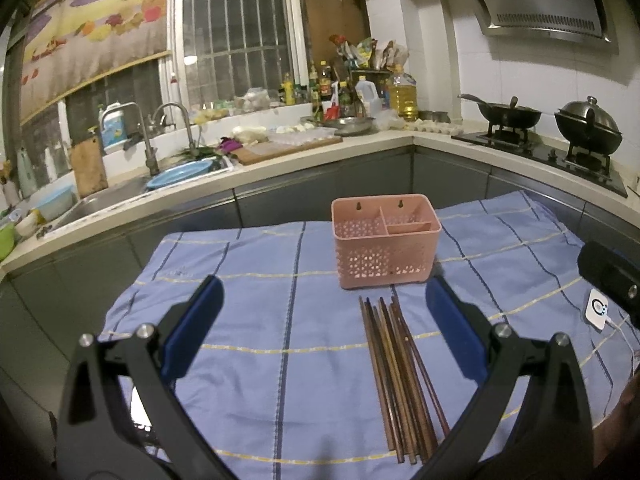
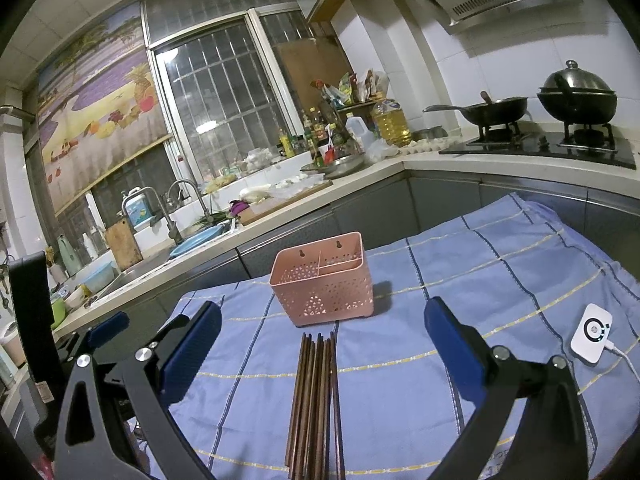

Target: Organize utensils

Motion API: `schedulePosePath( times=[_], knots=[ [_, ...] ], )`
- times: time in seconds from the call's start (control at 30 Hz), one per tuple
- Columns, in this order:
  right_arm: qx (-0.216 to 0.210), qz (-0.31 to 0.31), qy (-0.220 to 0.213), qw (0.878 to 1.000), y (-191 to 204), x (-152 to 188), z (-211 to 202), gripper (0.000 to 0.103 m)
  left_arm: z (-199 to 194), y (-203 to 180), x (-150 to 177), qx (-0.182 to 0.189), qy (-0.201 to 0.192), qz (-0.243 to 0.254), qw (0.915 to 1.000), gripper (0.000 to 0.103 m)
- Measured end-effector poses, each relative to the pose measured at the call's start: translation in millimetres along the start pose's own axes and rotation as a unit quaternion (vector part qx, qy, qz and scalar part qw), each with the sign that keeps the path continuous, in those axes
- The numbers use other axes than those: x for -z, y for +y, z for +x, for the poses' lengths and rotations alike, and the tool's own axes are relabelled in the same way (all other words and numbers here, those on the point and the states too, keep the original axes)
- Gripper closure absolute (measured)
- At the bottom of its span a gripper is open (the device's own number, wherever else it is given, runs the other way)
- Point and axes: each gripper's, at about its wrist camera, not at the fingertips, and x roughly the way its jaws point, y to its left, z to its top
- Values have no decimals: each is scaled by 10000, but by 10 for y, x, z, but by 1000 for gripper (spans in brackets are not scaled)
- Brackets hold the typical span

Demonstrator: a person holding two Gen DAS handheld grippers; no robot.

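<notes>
A pink perforated utensil holder (image 1: 385,242) with three compartments stands upright and empty on a blue checked cloth (image 1: 260,320); it also shows in the right wrist view (image 2: 323,280). Several brown wooden chopsticks (image 1: 400,376) lie side by side just in front of it, also in the right wrist view (image 2: 316,404). My left gripper (image 1: 324,312) is open and empty above the cloth, the chopsticks near its right finger. My right gripper (image 2: 323,332) is open and empty, with the chopsticks between its fingers below. The left gripper (image 2: 108,332) shows at the right view's left edge.
A white round-button device (image 2: 592,334) with a cable lies on the cloth at right. Behind the table run a counter with a sink (image 1: 104,200), cutting board (image 1: 280,146), bottles, and a stove with a wok (image 2: 496,110) and lidded pot (image 2: 576,94).
</notes>
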Motion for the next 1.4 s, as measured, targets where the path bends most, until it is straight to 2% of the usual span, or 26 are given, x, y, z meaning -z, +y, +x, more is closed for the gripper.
schedulePosePath(
  times=[0.77, 1.27, 1.4],
  knots=[
    [-2, -3, 20, 10000, 7, 8, 11, 3, 66, 152, 106, -69, 138, -108, 9998, 6],
    [9, 10, 33, 10000, 16, 8, 18, 3, 81, 104, 150, -39, 190, -104, 9998, 6],
    [20, -2, 69, 10000, 28, 94, 48, 3, 104, 50, 180, -35, 258, -76, 9996, 6]
  ],
)
